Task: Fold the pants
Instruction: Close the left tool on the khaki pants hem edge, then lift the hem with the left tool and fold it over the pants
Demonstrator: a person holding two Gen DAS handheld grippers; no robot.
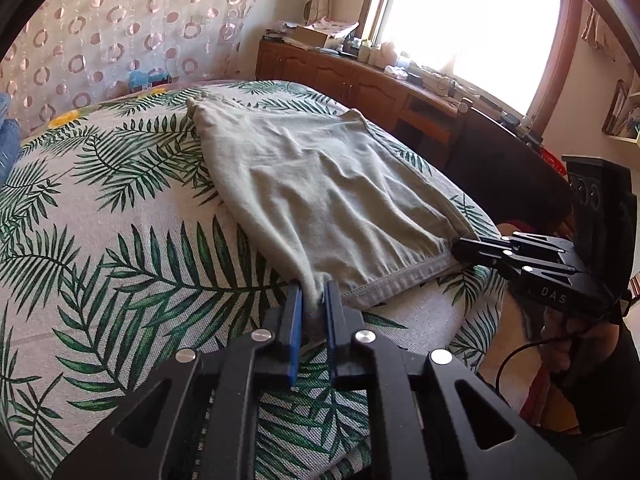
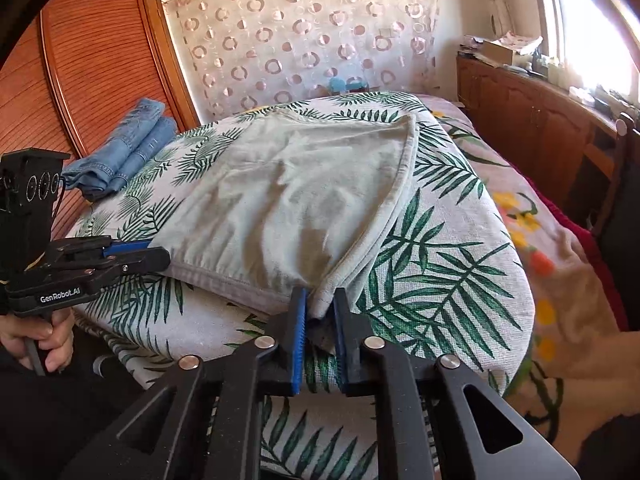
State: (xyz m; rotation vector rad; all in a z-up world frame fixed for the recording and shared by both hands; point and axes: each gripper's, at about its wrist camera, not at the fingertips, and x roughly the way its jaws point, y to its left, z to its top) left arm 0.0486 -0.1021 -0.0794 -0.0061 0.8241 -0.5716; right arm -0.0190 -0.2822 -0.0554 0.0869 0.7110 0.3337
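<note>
Standing here watching: the grey-green pants (image 1: 320,184) lie flat on the palm-leaf bedspread (image 1: 120,216), and the left gripper (image 1: 312,308) and right gripper (image 2: 320,312) are each pinching a near corner of the hem. Looks mid-fold; I'd guess next is lifting both corners together, keeping tension even.

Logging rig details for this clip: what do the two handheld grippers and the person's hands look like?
Both grippers, left and right, are matte black with silver pivot rivets, triangular cut-outs and blue ribbed pads. The left body reads "GenRobot.AI"; the right shows "DAS" and a black cable. Each carries a black box with round ports. Bare left hand, dark clothing.
</note>
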